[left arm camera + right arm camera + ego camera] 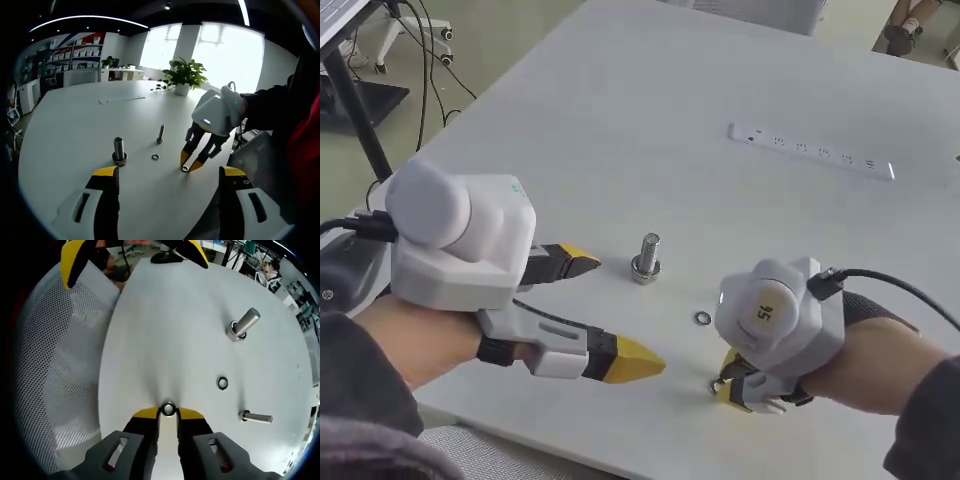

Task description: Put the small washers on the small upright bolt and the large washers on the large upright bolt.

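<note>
Head view: my left tongs gape at left. My right tongs, lower right, pinch a washer on the worktop. Left gripper view: the small bolt stands upper left of it. Right gripper view: that bolt lies to the right, nearest my right tongs.

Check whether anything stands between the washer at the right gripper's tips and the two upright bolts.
Nothing upright does. One loose washer lies flat roughly between the gripped washer and the large bolt. The way to the small bolt is bare table. The left gripper is off to the side.
</note>
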{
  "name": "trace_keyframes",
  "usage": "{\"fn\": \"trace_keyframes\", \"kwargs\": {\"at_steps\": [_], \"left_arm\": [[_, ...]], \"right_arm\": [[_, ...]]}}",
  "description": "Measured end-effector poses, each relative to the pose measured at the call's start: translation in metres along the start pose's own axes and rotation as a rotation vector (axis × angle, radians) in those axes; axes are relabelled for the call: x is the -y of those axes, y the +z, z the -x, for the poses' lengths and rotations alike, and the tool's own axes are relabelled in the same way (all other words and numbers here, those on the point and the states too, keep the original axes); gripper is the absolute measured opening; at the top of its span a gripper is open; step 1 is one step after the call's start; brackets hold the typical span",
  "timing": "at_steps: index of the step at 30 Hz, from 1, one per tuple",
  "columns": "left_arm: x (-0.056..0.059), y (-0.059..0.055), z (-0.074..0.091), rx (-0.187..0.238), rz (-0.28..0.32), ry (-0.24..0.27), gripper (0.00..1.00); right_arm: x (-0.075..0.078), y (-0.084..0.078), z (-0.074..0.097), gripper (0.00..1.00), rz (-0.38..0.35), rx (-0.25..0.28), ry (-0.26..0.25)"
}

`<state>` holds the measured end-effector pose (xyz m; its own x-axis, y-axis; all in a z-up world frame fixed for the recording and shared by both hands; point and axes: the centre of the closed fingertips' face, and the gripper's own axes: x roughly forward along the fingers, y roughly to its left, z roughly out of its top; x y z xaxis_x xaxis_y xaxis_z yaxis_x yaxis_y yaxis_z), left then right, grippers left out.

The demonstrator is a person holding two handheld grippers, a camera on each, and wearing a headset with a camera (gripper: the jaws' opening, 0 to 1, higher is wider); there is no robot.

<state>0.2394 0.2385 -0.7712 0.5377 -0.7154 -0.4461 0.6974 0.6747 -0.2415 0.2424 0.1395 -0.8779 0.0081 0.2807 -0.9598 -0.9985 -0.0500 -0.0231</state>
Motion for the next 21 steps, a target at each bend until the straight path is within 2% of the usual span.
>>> {"fn": "trace_keyframes", "kwargs": {"at_steps": [10, 21], "left_arm": [[0.000, 0.000, -0.001, 0.001, 0.001, -0.001, 0.81], [0.002, 0.000, -0.002, -0.003, 0.000, -0.005, 0.81]], "right_arm": [[0.005, -0.010, 0.004, 0.14, -0.026, -0.014, -0.006], [0.018, -0.025, 0.016, 0.14, -0.072, -0.017, -0.032]]}}
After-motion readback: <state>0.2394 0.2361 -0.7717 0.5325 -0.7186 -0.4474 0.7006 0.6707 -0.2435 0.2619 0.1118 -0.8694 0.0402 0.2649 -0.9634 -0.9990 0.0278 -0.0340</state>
